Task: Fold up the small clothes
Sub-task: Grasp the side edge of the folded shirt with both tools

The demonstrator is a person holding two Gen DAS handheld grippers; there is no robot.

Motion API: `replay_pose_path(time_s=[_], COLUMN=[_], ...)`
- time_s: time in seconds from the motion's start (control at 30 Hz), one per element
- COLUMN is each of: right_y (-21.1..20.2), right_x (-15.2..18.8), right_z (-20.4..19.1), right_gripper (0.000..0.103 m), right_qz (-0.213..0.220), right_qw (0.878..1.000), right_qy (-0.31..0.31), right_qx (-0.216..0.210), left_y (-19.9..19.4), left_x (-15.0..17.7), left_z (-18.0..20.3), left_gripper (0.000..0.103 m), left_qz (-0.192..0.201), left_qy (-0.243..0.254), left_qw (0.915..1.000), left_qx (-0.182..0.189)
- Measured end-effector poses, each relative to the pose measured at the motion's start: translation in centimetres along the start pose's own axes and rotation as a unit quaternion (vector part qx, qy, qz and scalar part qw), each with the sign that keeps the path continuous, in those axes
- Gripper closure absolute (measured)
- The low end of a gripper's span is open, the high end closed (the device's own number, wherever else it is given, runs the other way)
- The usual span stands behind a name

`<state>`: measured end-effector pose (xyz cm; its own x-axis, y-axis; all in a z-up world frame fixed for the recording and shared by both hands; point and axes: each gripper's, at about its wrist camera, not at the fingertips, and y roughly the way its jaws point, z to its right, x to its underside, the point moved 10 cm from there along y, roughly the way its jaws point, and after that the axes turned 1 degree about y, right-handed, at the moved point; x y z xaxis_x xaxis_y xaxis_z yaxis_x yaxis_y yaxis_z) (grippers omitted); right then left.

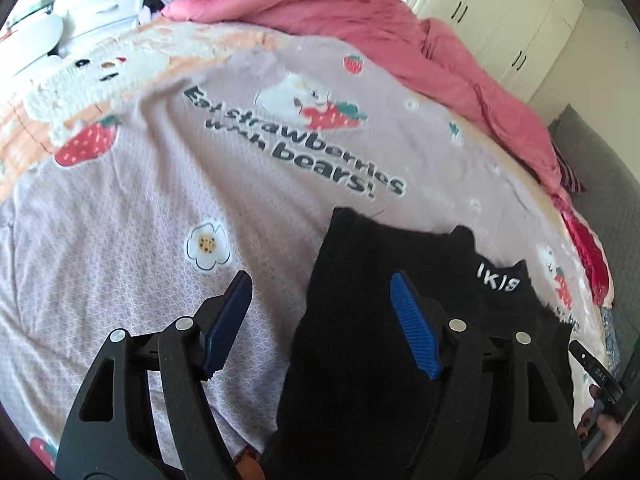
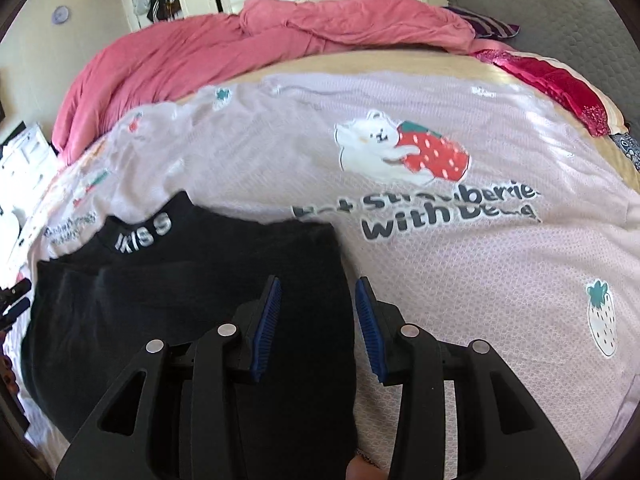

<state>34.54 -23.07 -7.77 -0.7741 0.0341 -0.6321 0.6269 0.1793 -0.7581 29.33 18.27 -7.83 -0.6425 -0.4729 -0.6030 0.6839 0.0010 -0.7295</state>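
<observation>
A small black top with white letters on its collar lies flat on the printed bed sheet. My left gripper stands open above the top's left edge, with its right blue pad over the black cloth and its left pad over the sheet. In the right wrist view the same black top fills the lower left. My right gripper hovers open over the top's right edge, and its pads press on nothing.
A crumpled pink quilt lies along the far side of the bed, with white wardrobes behind it. A white plush bear sits at the left. A red cloth and a grey cushion lie at the right.
</observation>
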Motion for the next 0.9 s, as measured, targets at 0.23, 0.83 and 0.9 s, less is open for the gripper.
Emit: replay_pose_path(time_s=[0.23, 0.83, 0.9], right_y=[1.5, -1.8, -1.3], right_x=[0.0, -3.7, -4.4], right_z=[-0.2, 1.2, 1.1], right_gripper=[0.066, 0.097, 0.097], right_qz=[-0.007, 0.061, 0.066], right_qw=[1.0, 0.993, 0.992], right_qy=[-0.002, 0.075, 0.079], right_qx=[-0.006, -0.063, -0.068], left_y=[1.9, -2.2, -1.7], left_x=[1.8, -2.3, -2.9], left_z=[1.3, 2.9, 2.9], left_gripper=[0.063, 0.099, 0.099], left_qz=[-0.034, 0.05, 0.054], left_qy=[0.021, 0.045, 0.047], left_qw=[0.9987, 0.9962, 0.9959], left_qx=[0.033, 0.056, 0.056])
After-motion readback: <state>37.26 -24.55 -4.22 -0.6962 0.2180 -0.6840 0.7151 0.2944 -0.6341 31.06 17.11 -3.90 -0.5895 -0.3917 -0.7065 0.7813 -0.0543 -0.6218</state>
